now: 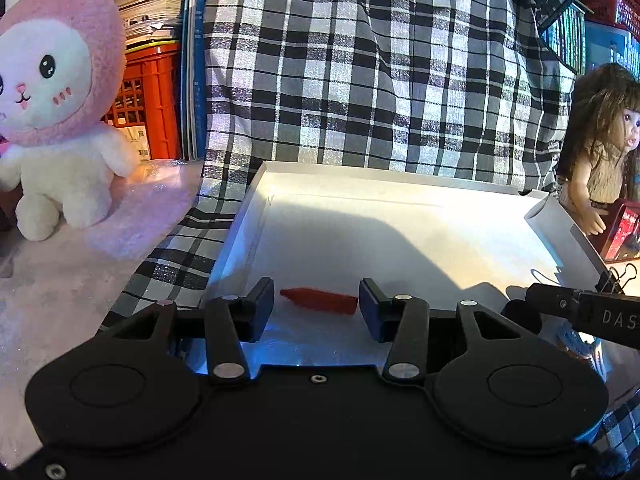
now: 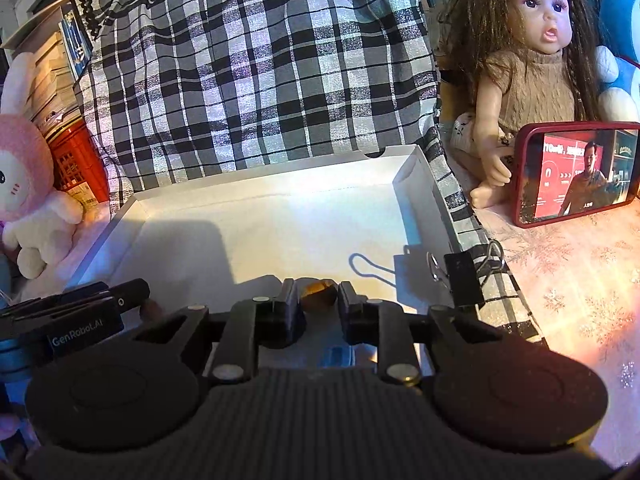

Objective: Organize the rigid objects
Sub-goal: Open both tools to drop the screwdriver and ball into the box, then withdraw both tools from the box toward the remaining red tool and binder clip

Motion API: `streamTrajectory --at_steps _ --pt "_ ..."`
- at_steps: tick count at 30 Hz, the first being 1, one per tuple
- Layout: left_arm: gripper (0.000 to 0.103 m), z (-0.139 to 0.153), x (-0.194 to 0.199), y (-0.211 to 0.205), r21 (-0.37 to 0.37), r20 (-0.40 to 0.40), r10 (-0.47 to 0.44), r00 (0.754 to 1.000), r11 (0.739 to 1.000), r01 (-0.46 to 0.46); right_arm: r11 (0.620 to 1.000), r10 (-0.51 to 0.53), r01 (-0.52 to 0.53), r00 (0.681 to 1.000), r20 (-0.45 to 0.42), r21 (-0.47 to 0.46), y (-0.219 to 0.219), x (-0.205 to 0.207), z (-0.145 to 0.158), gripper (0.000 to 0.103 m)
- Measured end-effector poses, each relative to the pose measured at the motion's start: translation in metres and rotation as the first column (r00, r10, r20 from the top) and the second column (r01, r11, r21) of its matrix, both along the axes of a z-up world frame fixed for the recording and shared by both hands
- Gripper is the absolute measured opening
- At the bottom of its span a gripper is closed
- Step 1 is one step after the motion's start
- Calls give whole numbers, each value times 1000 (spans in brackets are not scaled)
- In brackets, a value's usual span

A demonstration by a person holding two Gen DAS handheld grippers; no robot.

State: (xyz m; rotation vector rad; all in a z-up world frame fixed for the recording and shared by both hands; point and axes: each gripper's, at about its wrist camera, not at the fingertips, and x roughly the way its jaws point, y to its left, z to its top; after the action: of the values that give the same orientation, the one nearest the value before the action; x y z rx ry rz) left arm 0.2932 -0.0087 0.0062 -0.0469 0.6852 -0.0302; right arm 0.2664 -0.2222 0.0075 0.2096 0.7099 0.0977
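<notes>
White tray: a flat box lid with low walls, resting on a checked cloth.
Pink bunny: a soft toy at the far left, well away from the tray.
Left gripper: low over the near part of the tray, jaws partly open.
Red piece: a small red thing (maybe a toy chili) lying flat on the tray between the left jaws. There is a gap at each end, so nothing is pressing on it.
Right gripper: also at the near edge of the tray, jaws a little way open.
Brown nut: a small round thing between the right jaws. I cannot tell if the pads touch it.
Black clip: pinched on the tray's right wall.
Doll: sits at the far right, behind a phone.
Doing it well: I think both pieces are being set down here. Open the jaws wide first, then lift straight up, so neither piece gets dragged or rolls (the nut could roll easily).
</notes>
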Motion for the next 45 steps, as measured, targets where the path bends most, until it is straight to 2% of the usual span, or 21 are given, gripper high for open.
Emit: streamTrajectory --at_steps 1,6,10,17,23,30,35,39,45 --pt "49 1 -1 1 -6 2 0 1000 1000 0 1000 1 -1 1000 1 0 0 -1 0 49" --pt "68 11 -13 6 -43 42 -11 999 999 13 999 25 -24 999 27 -23 5 -9 5 59" --pt "75 22 -25 5 -43 70 -27 997 999 30 998 46 -44 998 52 -51 9 -19 11 64" --pt "77 38 -54 3 -82 79 -70 994 994 77 995 73 -68 994 77 -73 11 -40 22 66" --pt "79 48 -86 5 -109 95 -65 993 991 75 994 91 -85 991 94 -69 8 -64 30 68" --pt "79 43 -128 -3 -19 86 -72 994 997 74 989 115 -97 980 163 -110 7 -105 37 70" --pt "79 36 -159 1 -58 74 -70 995 996 74 985 136 -109 968 209 -136 7 -130 40 70" --pt "80 35 -188 11 -106 106 -66 992 991 77 981 166 -138 960 226 -133 5 -150 38 71" --pt "81 33 -223 16 -68 141 -81 987 993 92 955 249 -195 937 245 -224 12 -183 26 73"
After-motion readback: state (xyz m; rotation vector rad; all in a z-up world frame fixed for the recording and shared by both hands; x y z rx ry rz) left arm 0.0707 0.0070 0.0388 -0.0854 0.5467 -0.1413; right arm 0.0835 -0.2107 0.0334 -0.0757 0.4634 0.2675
